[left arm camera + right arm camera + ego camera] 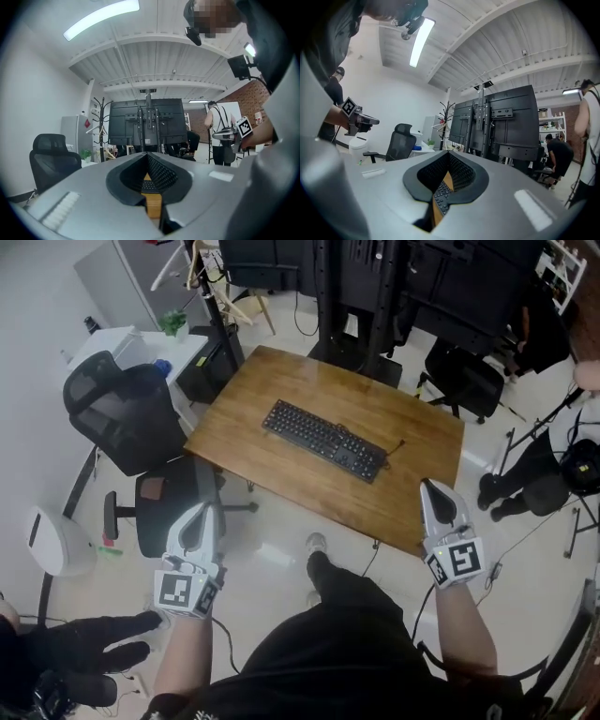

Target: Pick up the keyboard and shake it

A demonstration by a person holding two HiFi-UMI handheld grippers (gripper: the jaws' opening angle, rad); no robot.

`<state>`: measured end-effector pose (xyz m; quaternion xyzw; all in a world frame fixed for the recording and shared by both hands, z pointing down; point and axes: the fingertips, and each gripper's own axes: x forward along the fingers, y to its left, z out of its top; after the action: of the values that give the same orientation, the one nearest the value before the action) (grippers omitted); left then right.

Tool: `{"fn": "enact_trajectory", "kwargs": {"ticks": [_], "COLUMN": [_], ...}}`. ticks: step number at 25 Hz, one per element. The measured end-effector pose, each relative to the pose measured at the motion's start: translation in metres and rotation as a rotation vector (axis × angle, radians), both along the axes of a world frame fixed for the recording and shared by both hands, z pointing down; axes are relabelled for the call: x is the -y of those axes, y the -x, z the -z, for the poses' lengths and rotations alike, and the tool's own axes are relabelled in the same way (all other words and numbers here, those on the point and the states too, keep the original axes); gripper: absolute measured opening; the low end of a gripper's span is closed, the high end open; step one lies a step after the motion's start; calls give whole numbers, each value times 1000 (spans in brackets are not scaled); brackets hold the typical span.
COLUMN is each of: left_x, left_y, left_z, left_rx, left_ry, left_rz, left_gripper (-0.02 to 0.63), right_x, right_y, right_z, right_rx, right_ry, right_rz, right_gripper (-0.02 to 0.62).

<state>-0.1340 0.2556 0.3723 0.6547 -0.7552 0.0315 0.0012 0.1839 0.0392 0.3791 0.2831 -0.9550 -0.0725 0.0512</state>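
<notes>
Jaws closed and empty on both grippers, keyboard untouched on the table.

Left gripper (200,514) has its jaws pressed together with nothing between them, and right gripper (430,487) is the same (each gripper view shows only a thin slit with wood and keys beyond it). Both hang off the table's near edge, the left at about 7 o'clock from the keyboard (325,440) and the right at about 4 o'clock, each well apart from it. The black keyboard lies flat near the middle of the wooden table (281,381), its length running from 10 o'clock to 4 o'clock. At 9 o'clock from the table stands a black office chair (127,413); past it, a white desk carries a small green plant (173,322).
</notes>
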Motion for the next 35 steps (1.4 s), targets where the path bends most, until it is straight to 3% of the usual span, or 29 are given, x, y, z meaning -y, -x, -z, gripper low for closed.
{"fn": "enact_trajectory", "kwargs": {"ticks": [9, 17, 20, 23, 29, 33, 35], "left_x": [107, 193, 216, 239, 278, 309, 325], "left_y": [60, 101, 116, 127, 96, 88, 107], "left_z": [19, 9, -9, -56, -102, -122, -162], "left_rx": [43, 22, 21, -12, -61, -19, 11], "left_ry": [19, 49, 82, 170, 241, 264, 349], "left_rz": [-80, -129, -156, -194, -400, -552, -580], "left_gripper": [0, 0, 0, 0, 0, 0, 0], "right_x": [79, 140, 147, 145, 147, 143, 142], "right_y": [31, 60, 55, 45, 24, 25, 27], "right_z": [-34, -56, -71, -86, -102, -119, -148], "right_rx": [-7, -35, -44, -69, -78, -97, -138], "right_ry": [78, 115, 154, 193, 257, 287, 332], "right_rz": [-110, -155, -213, -270, -435, -496, -527], "right_gripper": [2, 2, 2, 2, 2, 2, 2]}}
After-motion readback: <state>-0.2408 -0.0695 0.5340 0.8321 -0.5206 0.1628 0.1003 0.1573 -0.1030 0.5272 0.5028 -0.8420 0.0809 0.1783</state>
